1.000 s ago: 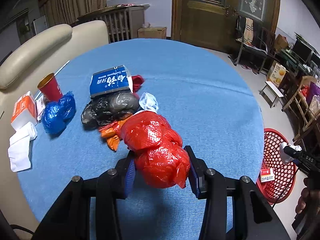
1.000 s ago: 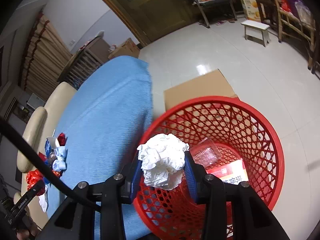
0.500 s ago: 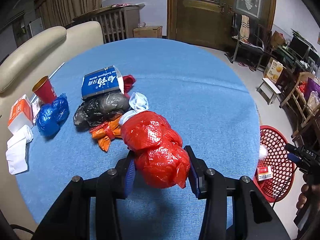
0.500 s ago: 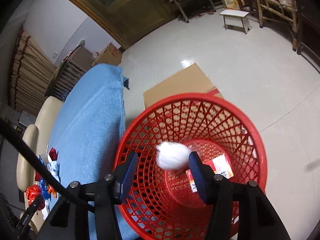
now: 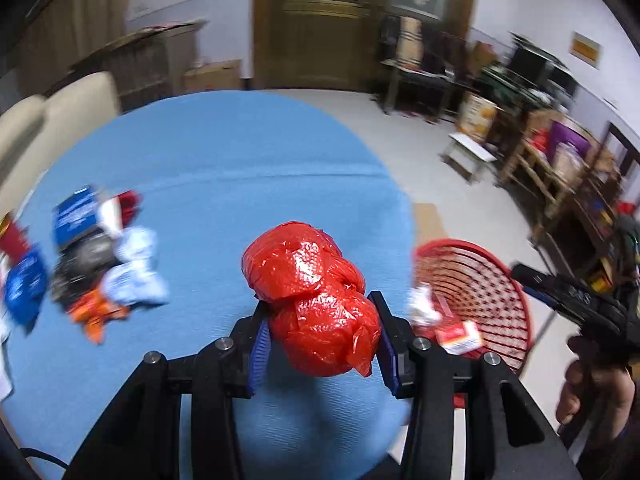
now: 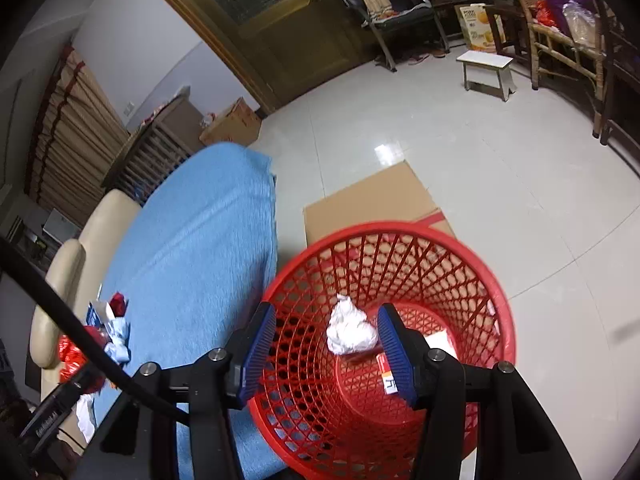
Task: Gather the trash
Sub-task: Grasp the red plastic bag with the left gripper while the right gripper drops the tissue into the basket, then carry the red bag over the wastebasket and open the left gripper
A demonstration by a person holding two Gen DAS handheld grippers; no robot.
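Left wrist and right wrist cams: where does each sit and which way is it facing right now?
Left wrist: on the left gripper, facing across the blue table; fingers clamp the red bag; the other hand shows right.
Right wrist: on the right gripper, open, looking down into the red basket at the white wad.
Shared: table, basket, bag.

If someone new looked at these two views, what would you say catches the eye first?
The crumpled red plastic bag stands out first, clamped in the left gripper above the blue tablecloth. Next is the red mesh basket on the floor beside the table, with a white paper wad lying inside it below the open right gripper.
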